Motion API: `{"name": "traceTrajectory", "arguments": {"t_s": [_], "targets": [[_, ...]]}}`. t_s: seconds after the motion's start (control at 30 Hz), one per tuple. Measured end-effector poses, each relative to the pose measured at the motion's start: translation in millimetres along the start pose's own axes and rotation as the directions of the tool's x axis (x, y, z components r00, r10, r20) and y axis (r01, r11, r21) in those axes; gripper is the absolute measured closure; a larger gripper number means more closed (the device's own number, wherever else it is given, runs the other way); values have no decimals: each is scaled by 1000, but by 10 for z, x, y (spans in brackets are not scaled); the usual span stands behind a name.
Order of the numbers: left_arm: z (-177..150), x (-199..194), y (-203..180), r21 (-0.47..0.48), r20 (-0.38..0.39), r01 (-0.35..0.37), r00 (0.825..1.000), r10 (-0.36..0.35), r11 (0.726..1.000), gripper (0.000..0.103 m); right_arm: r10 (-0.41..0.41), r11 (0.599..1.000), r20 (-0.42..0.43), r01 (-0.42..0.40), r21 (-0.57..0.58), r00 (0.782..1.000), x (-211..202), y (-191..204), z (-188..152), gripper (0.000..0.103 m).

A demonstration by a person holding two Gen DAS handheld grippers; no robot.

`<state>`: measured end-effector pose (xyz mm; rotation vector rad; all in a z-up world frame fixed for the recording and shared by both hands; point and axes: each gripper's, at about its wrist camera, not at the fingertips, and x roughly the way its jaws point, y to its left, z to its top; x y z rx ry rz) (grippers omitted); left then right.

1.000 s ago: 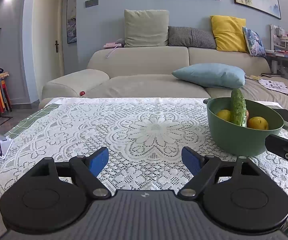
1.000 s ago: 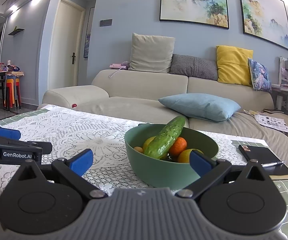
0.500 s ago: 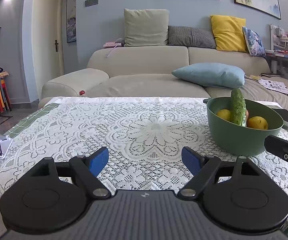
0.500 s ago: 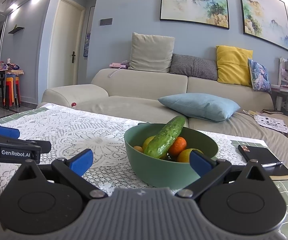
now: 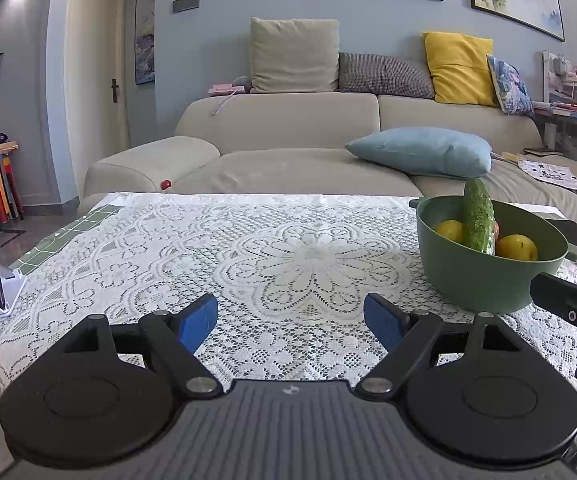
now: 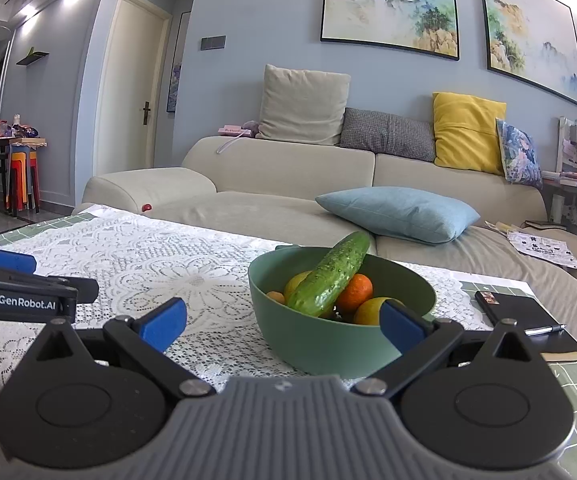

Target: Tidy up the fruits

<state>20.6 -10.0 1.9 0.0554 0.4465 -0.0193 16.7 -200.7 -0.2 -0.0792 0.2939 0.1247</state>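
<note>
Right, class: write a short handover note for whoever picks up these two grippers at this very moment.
Left gripper: open, empty, over the lace cloth.
Right gripper: open, empty, facing the green bowl.
In the bowl: cucumber leaning on the rim, orange, yellow fruits.
Done: nothing visibly sorted.
Left: probably lift the items out and arrange them.
</note>
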Motion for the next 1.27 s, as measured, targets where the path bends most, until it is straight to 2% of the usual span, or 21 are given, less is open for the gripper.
{"name": "traceTrajectory", "arguments": {"t_s": [1.27], "targets": [[-1, -43, 20, -23, 7, 22, 1000, -22, 999, 6, -4, 1000, -2, 4, -9, 1000, -12, 4, -10, 4]]}}
